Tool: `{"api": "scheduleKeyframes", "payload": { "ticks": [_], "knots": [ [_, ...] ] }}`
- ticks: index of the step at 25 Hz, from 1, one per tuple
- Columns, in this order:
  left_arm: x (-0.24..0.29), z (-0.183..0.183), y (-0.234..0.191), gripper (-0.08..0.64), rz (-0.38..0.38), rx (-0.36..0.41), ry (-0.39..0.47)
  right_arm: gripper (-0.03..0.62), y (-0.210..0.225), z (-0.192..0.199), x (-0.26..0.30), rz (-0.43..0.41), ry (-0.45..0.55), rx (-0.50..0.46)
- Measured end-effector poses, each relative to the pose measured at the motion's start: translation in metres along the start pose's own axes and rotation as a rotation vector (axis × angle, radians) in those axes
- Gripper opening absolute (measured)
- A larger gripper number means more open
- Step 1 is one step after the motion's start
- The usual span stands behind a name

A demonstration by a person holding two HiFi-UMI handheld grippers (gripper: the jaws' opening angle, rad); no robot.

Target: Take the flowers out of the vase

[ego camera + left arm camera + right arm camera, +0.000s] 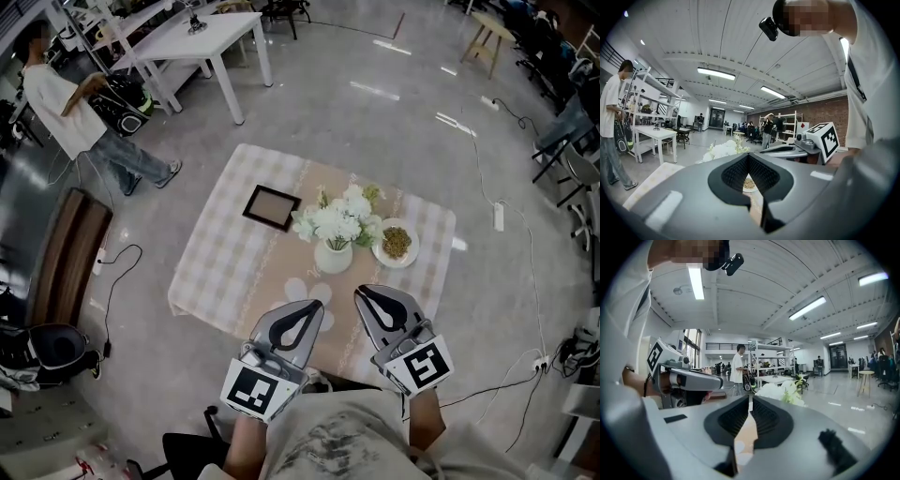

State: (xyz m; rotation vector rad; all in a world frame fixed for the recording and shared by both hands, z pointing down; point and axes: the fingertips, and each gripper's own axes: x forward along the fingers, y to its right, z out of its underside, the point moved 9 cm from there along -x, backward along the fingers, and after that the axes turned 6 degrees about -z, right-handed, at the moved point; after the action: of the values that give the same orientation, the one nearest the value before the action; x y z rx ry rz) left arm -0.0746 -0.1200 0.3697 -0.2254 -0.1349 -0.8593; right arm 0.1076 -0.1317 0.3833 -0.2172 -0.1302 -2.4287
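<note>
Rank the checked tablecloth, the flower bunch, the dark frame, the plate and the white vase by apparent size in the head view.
1. checked tablecloth
2. flower bunch
3. dark frame and plate: too alike to separate
4. white vase

Vase point(333, 256), white, smooth, glossy; tablecloth point(234, 272), checked cloth, matt; floor point(394, 131), grey, polished, reflective; left gripper point(314, 306) and right gripper point(360, 293), matt grey plastic shells.
</note>
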Motion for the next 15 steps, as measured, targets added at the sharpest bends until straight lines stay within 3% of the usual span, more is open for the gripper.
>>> {"api": "scheduleKeyframes", "payload": {
  "ticks": [3,5,15],
  "knots": [
    [0.005,0.001,-0.003,0.008,0.005,-0.001,-0.001,0.020,0.005,0.003,0.005,0.003,-0.007,0.000],
    [0.007,0.001,-0.004,0.008,0.008,-0.002,-0.003,0.066,0.007,0.005,0.008,0.005,-0.014,0.002],
    [0.015,0.004,-0.010,0.008,0.005,-0.014,-0.012,0.103,0.018,0.018,0.022,0.005,-0.039,0.016]
  ]
}}
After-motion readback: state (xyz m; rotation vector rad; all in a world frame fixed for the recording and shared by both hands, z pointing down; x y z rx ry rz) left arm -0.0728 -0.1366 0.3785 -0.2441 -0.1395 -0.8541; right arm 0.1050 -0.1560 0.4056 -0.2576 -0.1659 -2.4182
